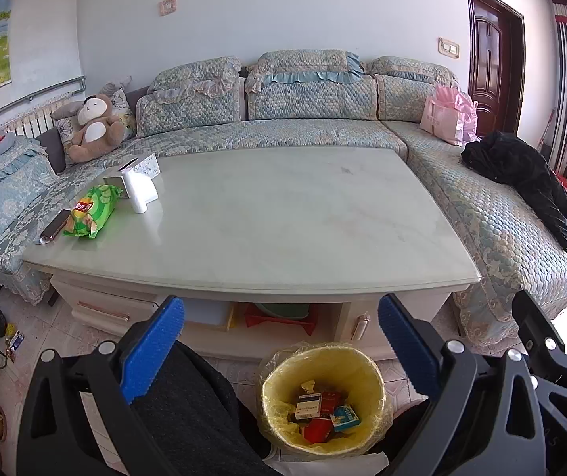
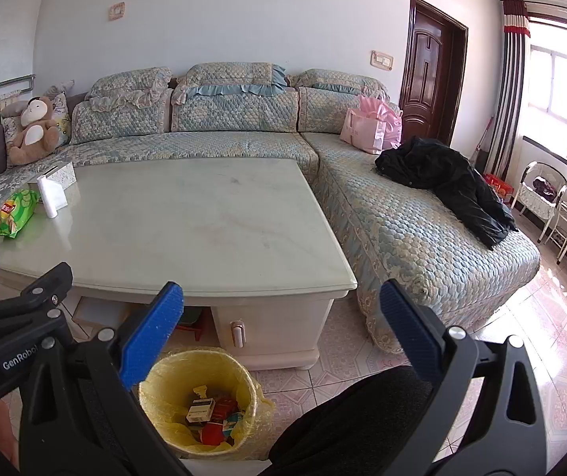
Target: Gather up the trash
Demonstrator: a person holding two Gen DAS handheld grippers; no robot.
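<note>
Living room, upright bin holding boxes, both tools gaping.

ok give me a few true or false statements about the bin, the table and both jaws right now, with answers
1. The bin has a yellow liner and holds small boxes. True.
2. The left gripper is shut on a box. False: its jaws stand open with nothing between them.
3. A green snack bag lies near the table's far left corner. True.
4. The bin stands on the table. False: it stands on the floor in front of the table.
5. The right gripper has its jaws open and holds nothing. True.
6. A black coat lies on the table. False: it lies on the sofa.
</note>
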